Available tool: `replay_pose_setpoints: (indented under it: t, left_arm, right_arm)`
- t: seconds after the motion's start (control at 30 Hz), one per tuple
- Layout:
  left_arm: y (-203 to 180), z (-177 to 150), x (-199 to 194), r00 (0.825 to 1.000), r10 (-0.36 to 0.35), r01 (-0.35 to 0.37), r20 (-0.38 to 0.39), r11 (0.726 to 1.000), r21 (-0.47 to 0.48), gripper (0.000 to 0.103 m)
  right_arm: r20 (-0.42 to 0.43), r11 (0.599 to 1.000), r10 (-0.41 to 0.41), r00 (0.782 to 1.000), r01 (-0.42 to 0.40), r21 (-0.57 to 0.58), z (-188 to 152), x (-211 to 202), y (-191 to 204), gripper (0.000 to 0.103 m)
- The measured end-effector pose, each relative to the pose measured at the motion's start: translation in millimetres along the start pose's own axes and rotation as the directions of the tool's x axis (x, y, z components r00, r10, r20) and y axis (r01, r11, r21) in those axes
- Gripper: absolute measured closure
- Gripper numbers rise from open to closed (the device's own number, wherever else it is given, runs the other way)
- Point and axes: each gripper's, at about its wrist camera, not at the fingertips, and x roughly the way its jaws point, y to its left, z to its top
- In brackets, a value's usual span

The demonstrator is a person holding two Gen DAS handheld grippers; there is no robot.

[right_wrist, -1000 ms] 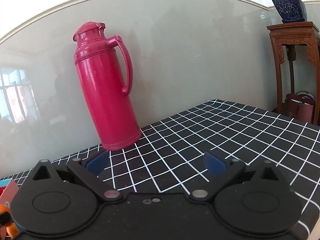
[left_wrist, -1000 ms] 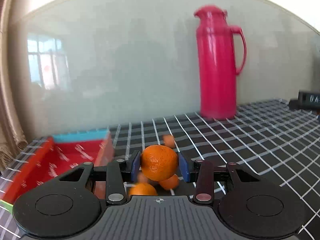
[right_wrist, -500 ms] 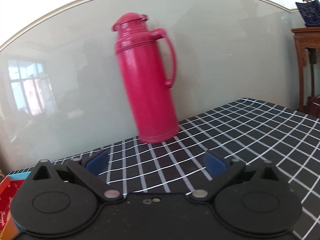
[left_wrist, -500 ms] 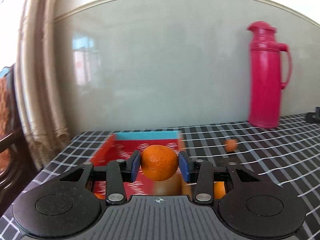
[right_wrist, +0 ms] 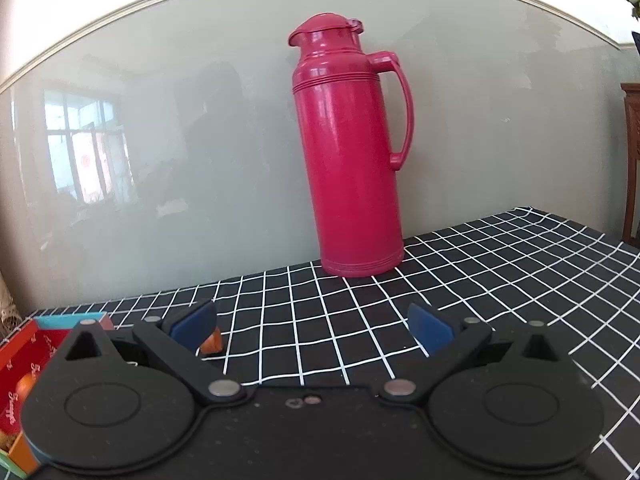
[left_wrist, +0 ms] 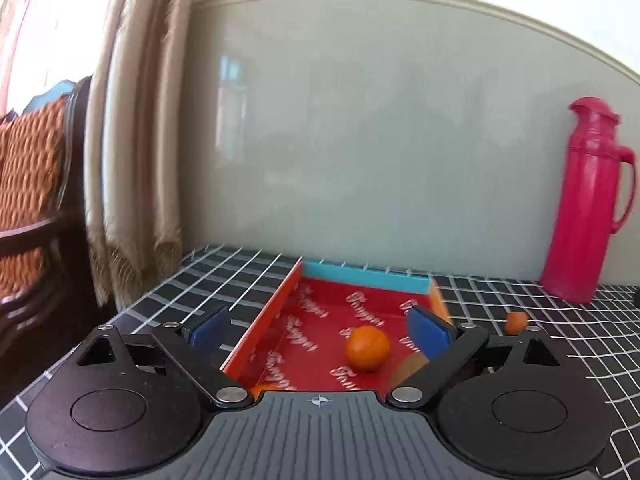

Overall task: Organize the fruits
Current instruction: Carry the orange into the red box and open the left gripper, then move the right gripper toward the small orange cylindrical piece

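Black cloth with a white grid covers the bench (right_wrist: 460,276), which backs onto a glossy pale wall, and a tall pink thermos flask (right_wrist: 348,152) stands upright near that wall. At the left end lies a shallow red box (left_wrist: 276,320) with a blue far wall and an orange side wall, with beige curtains (left_wrist: 132,152) hanging beyond the bench's edge. The left gripper (left_wrist: 320,330) hovers over the near part of this box with its blue-padded fingers (left_wrist: 426,332) spread wide and nothing between them. One mandarin (left_wrist: 367,348) sits on the red floor of the box, just ahead of the gripper, and a sliver of another orange fruit (left_wrist: 266,387) peeks out by the gripper's body. A small mandarin (left_wrist: 516,322) lies out on the cloth, to the right of the box and well short of the flask. The right gripper (right_wrist: 314,326) is also released, fingers apart and empty; an orange fruit (right_wrist: 211,344) shows just behind its left pad, apparently that stray one. Judging by its look, such a fruit is light, roundish and soft-skinned, likely to roll or bruise, so the pads should close gently across its widest part, squarely from both sides.
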Motion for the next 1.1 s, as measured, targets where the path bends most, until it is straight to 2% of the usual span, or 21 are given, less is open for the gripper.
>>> replay_pose_setpoints:
  t: [0.1,0.23,0.37,0.53,0.63,0.83,0.93,1.1]
  left_arm:
    - [-8,-1,-2,1.0,0.002,-0.002,0.014,1.0,0.029,0.0]
    - [-17,-3,-1,1.0,0.002,-0.003,0.013,0.998,0.058,0.0]
    - [-17,-2,-3,1.0,0.001,-0.001,0.01,0.999,0.05,0.0]
    - [-16,-2,-3,1.0,0.004,-0.004,0.001,0.999,0.046,0.0]
    - [-13,-2,-2,1.0,0.013,-0.013,0.005,0.999,0.039,0.0]
    - [-5,-2,-2,0.999,0.033,-0.033,0.004,0.999,0.023,0.0]
    - [-3,-2,0,0.999,0.039,-0.039,0.0,0.999,0.023,0.0]
    - [0,-2,1,0.999,0.04,-0.04,-0.007,0.999,0.018,0.0]
  right_arm:
    - [-0.01,1.0,-0.008,1.0,0.007,-0.022,-1,1,0,0.0]
    - [-0.054,0.999,0.02,0.998,-0.022,-0.046,-3,7,2,0.0]
    - [-0.08,0.994,0.016,0.997,-0.025,-0.109,-8,10,13,0.0]
    - [-0.119,0.991,0.079,0.99,-0.091,-0.095,-13,14,18,0.0]
    - [-0.082,0.98,0.075,0.994,-0.089,-0.178,-14,7,29,0.0]
    - [-0.151,0.957,0.09,0.984,-0.127,-0.262,-22,13,46,0.004]
    - [-0.117,0.96,0.09,0.989,-0.117,-0.253,-23,9,48,0.003]
    - [-0.152,0.961,0.145,0.978,-0.176,-0.214,-26,12,46,0.005]
